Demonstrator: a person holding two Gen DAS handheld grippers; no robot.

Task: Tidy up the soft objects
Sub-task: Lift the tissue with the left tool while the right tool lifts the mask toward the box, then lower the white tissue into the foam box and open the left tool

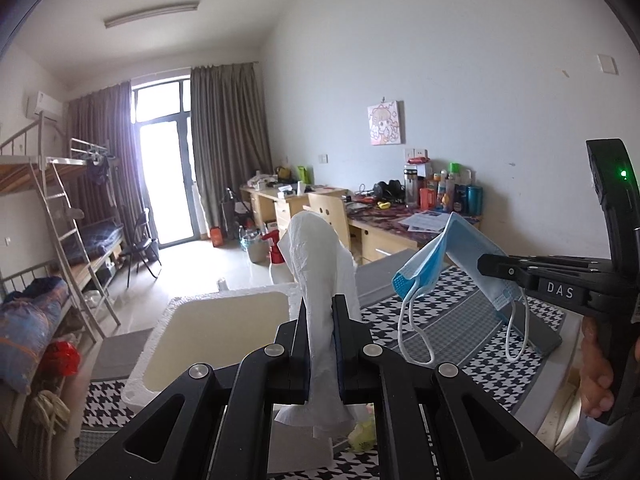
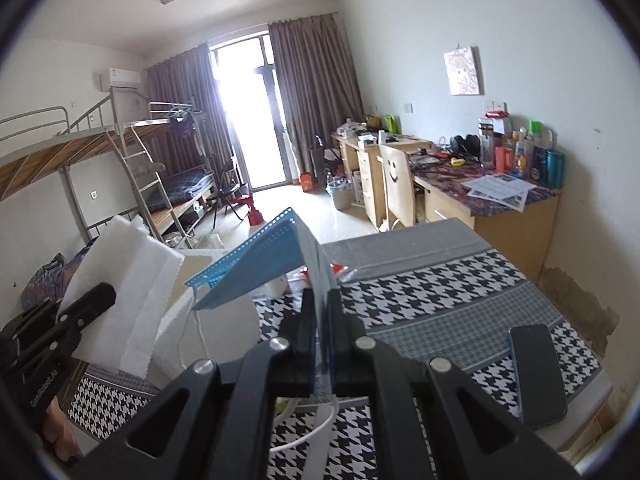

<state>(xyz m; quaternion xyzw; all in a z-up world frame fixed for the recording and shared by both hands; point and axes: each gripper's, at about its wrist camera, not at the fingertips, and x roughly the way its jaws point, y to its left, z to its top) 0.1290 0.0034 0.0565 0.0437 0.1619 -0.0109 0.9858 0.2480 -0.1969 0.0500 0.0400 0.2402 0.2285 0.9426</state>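
My left gripper [image 1: 320, 312] is shut on a white paper tissue [image 1: 320, 264] that stands up between its fingers, above the edge of a white foam box [image 1: 224, 320]. My right gripper [image 2: 322, 304] is shut on a blue surgical face mask [image 2: 256, 264] whose white ear loops hang down. In the left wrist view the mask [image 1: 460, 256] hangs from the right gripper [image 1: 492, 264] at the right. In the right wrist view the tissue [image 2: 128, 280] and the left gripper [image 2: 100, 292] show at the left, beside the foam box [image 2: 224, 320].
A table with a black-and-white houndstooth cloth [image 2: 440, 300] lies below both grippers. A dark phone [image 2: 536, 372] lies near its right edge. A cluttered desk [image 2: 480, 184], a wooden chair [image 2: 396, 184] and bunk beds [image 2: 100, 152] stand beyond.
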